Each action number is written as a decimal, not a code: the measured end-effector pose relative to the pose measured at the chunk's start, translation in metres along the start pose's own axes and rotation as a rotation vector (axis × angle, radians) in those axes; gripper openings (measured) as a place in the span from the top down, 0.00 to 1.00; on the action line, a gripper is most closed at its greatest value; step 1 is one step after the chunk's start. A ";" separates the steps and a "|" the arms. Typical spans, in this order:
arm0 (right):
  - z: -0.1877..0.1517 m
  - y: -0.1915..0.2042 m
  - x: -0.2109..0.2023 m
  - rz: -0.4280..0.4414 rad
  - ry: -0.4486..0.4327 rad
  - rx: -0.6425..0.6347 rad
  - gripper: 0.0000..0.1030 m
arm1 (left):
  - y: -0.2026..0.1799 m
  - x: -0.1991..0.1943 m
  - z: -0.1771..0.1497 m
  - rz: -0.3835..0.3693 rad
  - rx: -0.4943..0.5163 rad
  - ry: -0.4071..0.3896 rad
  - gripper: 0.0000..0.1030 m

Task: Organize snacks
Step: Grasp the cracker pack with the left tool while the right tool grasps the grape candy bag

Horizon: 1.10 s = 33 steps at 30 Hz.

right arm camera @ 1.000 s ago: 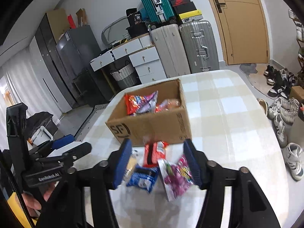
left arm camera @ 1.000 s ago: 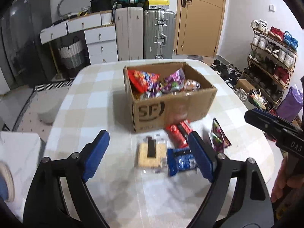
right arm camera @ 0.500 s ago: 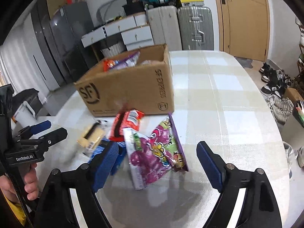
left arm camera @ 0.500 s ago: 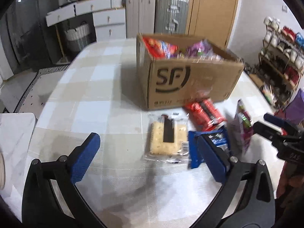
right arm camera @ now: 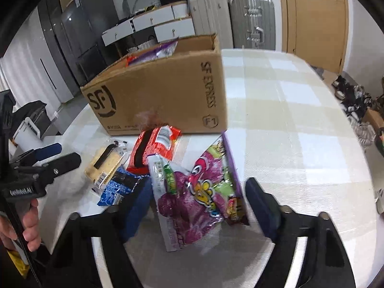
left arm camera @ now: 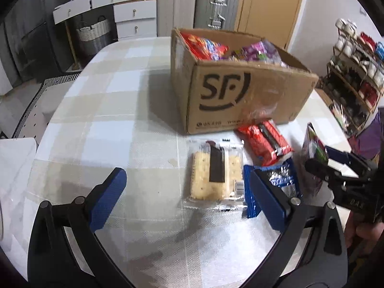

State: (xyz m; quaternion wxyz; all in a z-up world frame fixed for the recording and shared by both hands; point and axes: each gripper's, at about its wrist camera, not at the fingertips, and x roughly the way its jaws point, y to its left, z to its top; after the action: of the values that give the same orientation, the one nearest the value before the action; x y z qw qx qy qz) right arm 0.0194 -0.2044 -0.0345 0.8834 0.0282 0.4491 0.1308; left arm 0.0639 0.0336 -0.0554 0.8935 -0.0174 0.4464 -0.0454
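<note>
An open SF cardboard box (left arm camera: pixel 242 88) holding several snack packs stands on the checked table; it also shows in the right wrist view (right arm camera: pixel 163 96). In front of it lie a cracker pack (left arm camera: pixel 216 172), a red pack (left arm camera: pixel 264 141), a blue pack (left arm camera: pixel 280 182) and a purple candy bag (right arm camera: pixel 199 196). My left gripper (left arm camera: pixel 184 196) is open, low over the table, with the cracker pack between its fingers' line. My right gripper (right arm camera: pixel 199 206) is open with its two fingers on either side of the purple bag; it shows at the right in the left wrist view (left arm camera: pixel 336 165).
The table (right arm camera: pixel 288 110) extends to the right of the box. Behind stand suitcases (left arm camera: pixel 216 2), white drawers (left arm camera: pixel 134 16) and a wooden door (left arm camera: pixel 268 4). A shoe rack (left arm camera: pixel 355 72) stands at the right. Shoes lie on the floor (right arm camera: pixel 355 105).
Both grippers have come lower and closer to the snacks in front of the box. The right gripper's fingers now straddle the purple bag. Both stay open.
</note>
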 end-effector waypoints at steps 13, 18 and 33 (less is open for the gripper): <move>0.003 0.001 -0.005 0.034 0.012 -0.022 0.70 | -0.006 0.038 -0.002 -0.019 0.003 0.094 0.01; 0.001 -0.007 -0.016 0.083 -0.008 0.022 0.71 | -0.019 0.050 -0.001 0.004 0.038 0.117 0.01; -0.003 -0.001 -0.039 0.122 -0.068 0.004 0.71 | -0.004 0.056 0.005 0.018 0.031 0.099 0.46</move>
State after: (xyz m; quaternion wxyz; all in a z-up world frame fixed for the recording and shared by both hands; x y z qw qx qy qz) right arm -0.0049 -0.2160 -0.0057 0.8885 0.0616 0.4166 0.1823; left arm 0.1010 0.0243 -0.0973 0.8709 0.0027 0.4894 -0.0450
